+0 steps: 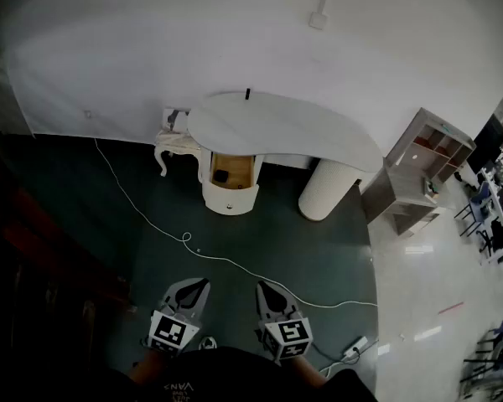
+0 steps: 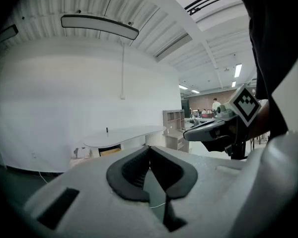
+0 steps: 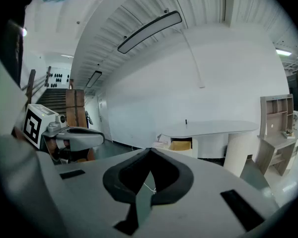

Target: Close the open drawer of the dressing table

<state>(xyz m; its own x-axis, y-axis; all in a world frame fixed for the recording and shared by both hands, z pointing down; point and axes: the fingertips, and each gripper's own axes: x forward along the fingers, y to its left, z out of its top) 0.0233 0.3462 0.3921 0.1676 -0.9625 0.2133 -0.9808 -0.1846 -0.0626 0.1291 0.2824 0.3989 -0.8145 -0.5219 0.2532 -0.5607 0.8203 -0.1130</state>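
Note:
The white dressing table (image 1: 285, 124) stands against the far wall. Its drawer (image 1: 232, 174) is pulled open toward me, wood-coloured inside with a small dark thing in it. The same table (image 2: 123, 132) shows far off in the left gripper view, and the table (image 3: 208, 129) with its drawer (image 3: 181, 145) in the right gripper view. My left gripper (image 1: 200, 285) and right gripper (image 1: 262, 289) hang side by side low in the head view, well short of the table. Both are shut with nothing between their jaws (image 2: 149, 149) (image 3: 150, 151).
A white cable (image 1: 184, 237) runs across the dark floor from the wall to a power strip (image 1: 355, 347). A white stool (image 1: 178, 145) stands left of the drawer. The table's round pedestal (image 1: 327, 188) and a grey shelf desk (image 1: 415, 178) stand to the right.

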